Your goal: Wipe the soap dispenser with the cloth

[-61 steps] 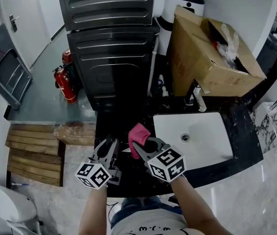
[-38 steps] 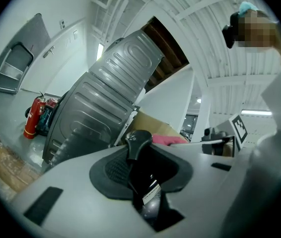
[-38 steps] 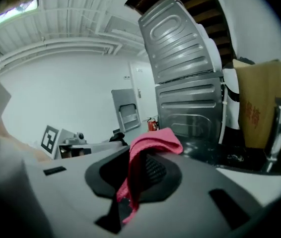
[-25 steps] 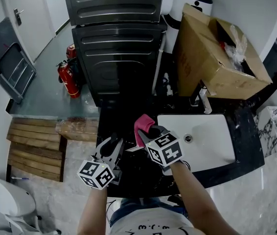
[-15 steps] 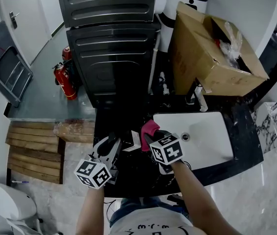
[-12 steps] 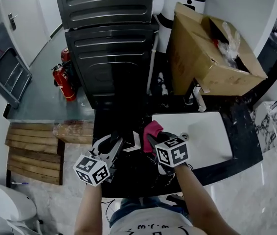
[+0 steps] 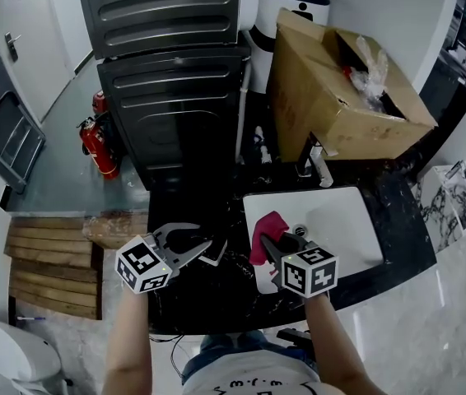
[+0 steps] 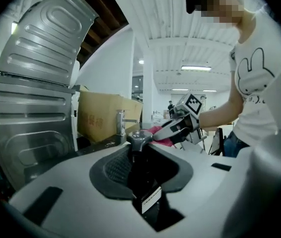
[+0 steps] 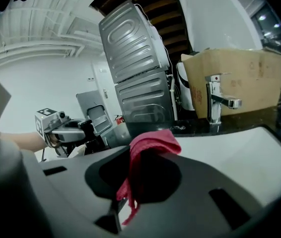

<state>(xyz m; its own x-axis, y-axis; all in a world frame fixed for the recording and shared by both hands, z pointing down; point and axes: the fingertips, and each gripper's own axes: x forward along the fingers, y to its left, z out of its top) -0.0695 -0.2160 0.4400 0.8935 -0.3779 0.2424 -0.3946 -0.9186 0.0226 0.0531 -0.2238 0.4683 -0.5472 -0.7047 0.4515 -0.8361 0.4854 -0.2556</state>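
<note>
The soap dispenser (image 7: 215, 253) is a dark bottle with a white label and a grey pump head (image 8: 139, 139). My left gripper (image 7: 200, 241) is shut on it above the black counter, jaws pointing right. In the left gripper view the bottle (image 8: 141, 175) fills the gap between the jaws of that gripper (image 8: 141, 155). The pink cloth (image 7: 266, 230) hangs from my right gripper (image 7: 272, 243), which is shut on it over the sink's left rim. Cloth and bottle are apart. In the right gripper view the cloth (image 9: 150, 145) drapes over that gripper (image 9: 145, 168), with the left gripper (image 9: 73, 129) at the left.
A white sink (image 7: 344, 225) with a chrome faucet (image 7: 315, 167) lies to the right. Behind it stands an open cardboard box (image 7: 340, 89). A stacked grey washer (image 7: 175, 97) rises at the back, a red fire extinguisher (image 7: 93, 146) beside it on the floor.
The right gripper has carried the cloth to the right, away from the bottle, to the sink's edge. The left gripper has rolled and now points right with the dispenser.
</note>
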